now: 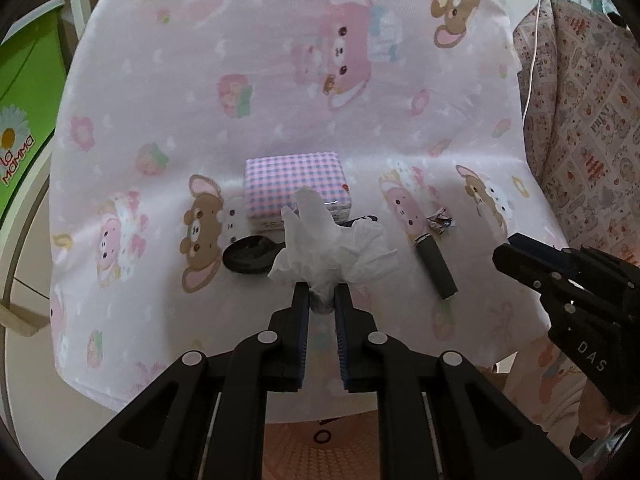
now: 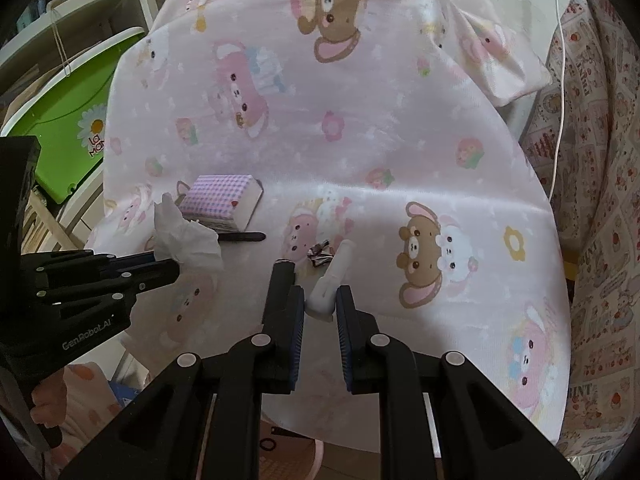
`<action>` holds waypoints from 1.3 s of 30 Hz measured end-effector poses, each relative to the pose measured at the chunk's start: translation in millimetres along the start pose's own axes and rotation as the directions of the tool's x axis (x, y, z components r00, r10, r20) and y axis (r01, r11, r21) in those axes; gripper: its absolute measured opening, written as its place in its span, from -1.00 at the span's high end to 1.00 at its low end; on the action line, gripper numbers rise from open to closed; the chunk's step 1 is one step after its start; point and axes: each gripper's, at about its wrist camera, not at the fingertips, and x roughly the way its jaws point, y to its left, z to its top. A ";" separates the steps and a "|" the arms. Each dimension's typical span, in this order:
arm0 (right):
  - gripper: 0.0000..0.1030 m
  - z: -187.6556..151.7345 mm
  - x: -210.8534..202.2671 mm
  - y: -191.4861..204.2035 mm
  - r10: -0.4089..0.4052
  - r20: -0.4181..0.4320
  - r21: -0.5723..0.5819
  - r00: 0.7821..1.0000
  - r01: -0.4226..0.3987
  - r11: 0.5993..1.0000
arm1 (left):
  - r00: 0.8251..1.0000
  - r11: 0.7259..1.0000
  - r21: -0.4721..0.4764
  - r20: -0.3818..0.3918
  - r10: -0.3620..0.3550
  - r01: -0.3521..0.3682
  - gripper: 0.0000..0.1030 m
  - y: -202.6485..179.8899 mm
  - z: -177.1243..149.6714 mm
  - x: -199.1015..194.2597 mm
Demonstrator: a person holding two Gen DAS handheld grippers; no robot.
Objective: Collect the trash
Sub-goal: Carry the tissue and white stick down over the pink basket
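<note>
My left gripper (image 1: 322, 294) is shut on a crumpled white tissue (image 1: 332, 244) and holds it just above the pink cartoon tablecloth (image 1: 200, 92); the tissue also shows in the right wrist view (image 2: 188, 236), with the left gripper (image 2: 176, 266) beside it. My right gripper (image 2: 320, 298) is shut on a white plastic tube-like piece (image 2: 334, 280), whose far end lies on the cloth. It shows at the right edge of the left wrist view (image 1: 504, 252). A small crumpled foil wrapper (image 1: 440, 222) lies on the cloth, also in the right wrist view (image 2: 319, 258).
A purple checked tissue pack (image 1: 296, 184) sits mid-table. A black spoon (image 1: 250, 258) lies behind the tissue. A dark grey stick (image 1: 436, 262) lies to the right. A green box (image 1: 24, 92) stands left of the table. A patterned fabric (image 1: 584, 120) is at the right.
</note>
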 end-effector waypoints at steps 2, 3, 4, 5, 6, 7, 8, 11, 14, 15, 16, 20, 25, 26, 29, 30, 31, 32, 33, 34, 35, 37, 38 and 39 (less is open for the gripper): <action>0.66 -0.2 -4.8 1.9 0.012 0.009 -0.002 1.000 -0.012 1.000 | 1.000 1.000 -0.013 0.004 0.001 -0.001 0.77 4.0 -1.3 -4.5; 0.66 -0.5 -7.7 3.2 0.017 0.016 -0.006 1.000 -0.017 1.000 | 1.000 1.000 -0.021 0.003 -0.003 0.003 0.77 5.8 -1.8 -6.7; 0.66 -0.4 -9.8 4.1 0.018 0.022 -0.011 1.000 -0.017 1.000 | 1.000 0.999 -0.033 -0.005 -0.011 0.011 0.77 7.9 -2.6 -8.7; 0.66 -0.9 -12.7 5.4 0.018 0.029 -0.018 0.999 -0.017 1.000 | 1.000 0.999 -0.044 -0.017 -0.015 0.014 0.76 9.9 -3.7 -10.7; 0.66 -1.9 -16.4 7.0 0.021 0.034 -0.028 0.999 -0.020 0.999 | 0.999 0.999 -0.048 -0.027 -0.017 0.016 0.76 10.4 -4.6 -11.6; 0.66 -2.8 -20.2 8.8 0.027 0.037 -0.039 0.999 -0.025 0.999 | 0.999 0.999 -0.045 -0.035 -0.017 0.015 0.76 10.0 -5.6 -13.1; 0.66 -3.9 -24.2 11.4 0.032 0.041 -0.055 0.999 -0.030 0.998 | 0.999 0.999 -0.038 -0.040 -0.009 0.008 0.76 9.1 -7.0 -15.9; 0.66 -7.9 -44.3 23.6 0.059 0.070 -0.135 0.996 -0.049 0.990 | 0.999 1.000 -0.012 -0.036 0.001 -0.001 0.76 5.1 -13.1 -30.1; 0.66 -12.6 -60.9 33.3 0.094 0.075 -0.163 0.993 -0.081 0.983 | 0.998 1.000 0.004 -0.060 0.021 -0.020 0.76 2.1 -21.9 -43.7; 0.66 -16.0 -66.1 37.8 0.107 0.070 -0.166 0.992 -0.094 0.982 | 0.997 1.000 -0.002 -0.068 0.021 -0.021 0.76 2.8 -25.1 -46.9; 0.66 -19.6 -69.6 42.2 0.117 0.062 -0.170 0.991 -0.105 0.980 | 0.997 1.000 -0.015 -0.075 0.015 -0.016 0.75 4.1 -28.8 -50.3; 0.66 -36.2 -79.2 68.4 0.137 0.035 -0.233 0.990 -0.125 0.964 | 0.993 0.998 -0.066 -0.117 0.002 -0.010 0.75 10.9 -48.2 -57.7; 0.66 -61.7 -82.0 90.7 0.144 0.014 -0.294 0.990 -0.133 0.946 | 0.986 0.995 -0.086 -0.161 0.033 -0.047 0.75 17.9 -76.4 -47.2; 0.66 -66.3 -79.7 92.6 0.148 0.001 -0.296 0.989 -0.142 0.945 | 0.984 0.994 -0.095 -0.174 0.028 -0.045 0.75 20.2 -81.6 -42.8; 0.66 -78.2 -71.5 97.3 0.146 -0.023 -0.309 0.989 -0.146 0.940 | 0.979 0.993 -0.117 -0.206 0.002 -0.026 0.75 25.3 -91.6 -34.3; 0.66 -82.6 -67.9 99.1 0.146 -0.034 -0.313 0.989 -0.149 0.938 | 0.978 0.993 -0.115 -0.210 0.001 -0.026 0.75 25.3 -93.1 -33.5; 0.66 -85.5 -65.9 100.6 0.149 -0.045 -0.315 0.988 -0.156 0.936 | 0.977 0.994 -0.108 -0.214 0.008 -0.032 0.75 24.6 -94.3 -32.9; 0.66 -88.6 -63.9 102.7 0.153 -0.058 -0.321 0.987 -0.163 0.933 | 0.976 0.994 -0.103 -0.219 0.016 -0.039 0.75 24.1 -94.8 -32.5; 0.66 -90.1 -61.8 104.2 0.154 -0.066 -0.329 0.986 -0.167 0.929 | 0.973 0.994 -0.100 -0.228 0.023 -0.047 0.75 23.9 -96.4 -30.9; 0.66 -92.8 -60.1 106.6 0.152 -0.074 -0.342 0.986 -0.169 0.925 | 0.971 0.993 -0.103 -0.238 0.024 -0.050 0.75 24.3 -98.0 -28.8; 0.66 -95.0 -58.5 107.4 0.151 -0.080 -0.349 0.985 -0.169 0.922 | 0.968 0.993 -0.110 -0.249 0.016 -0.045 0.75 25.2 -99.9 -26.3; 0.66 -96.9 -54.1 107.1 0.138 -0.111 -0.347 0.984 -0.169 0.922 | 0.962 0.992 -0.122 -0.274 -0.004 -0.031 0.75 26.2 -104.7 -19.9; 0.66 -97.5 -50.7 105.2 0.144 -0.127 -0.330 0.981 -0.178 0.927 | 0.959 0.992 -0.122 -0.284 -0.006 -0.030 0.75 25.6 -106.7 -16.7; 0.66 -97.0 -47.9 103.5 0.150 -0.141 -0.316 0.979 -0.187 0.930 | 0.957 0.992 -0.120 -0.291 -0.004 -0.032 0.75 25.0 -108.2 -14.3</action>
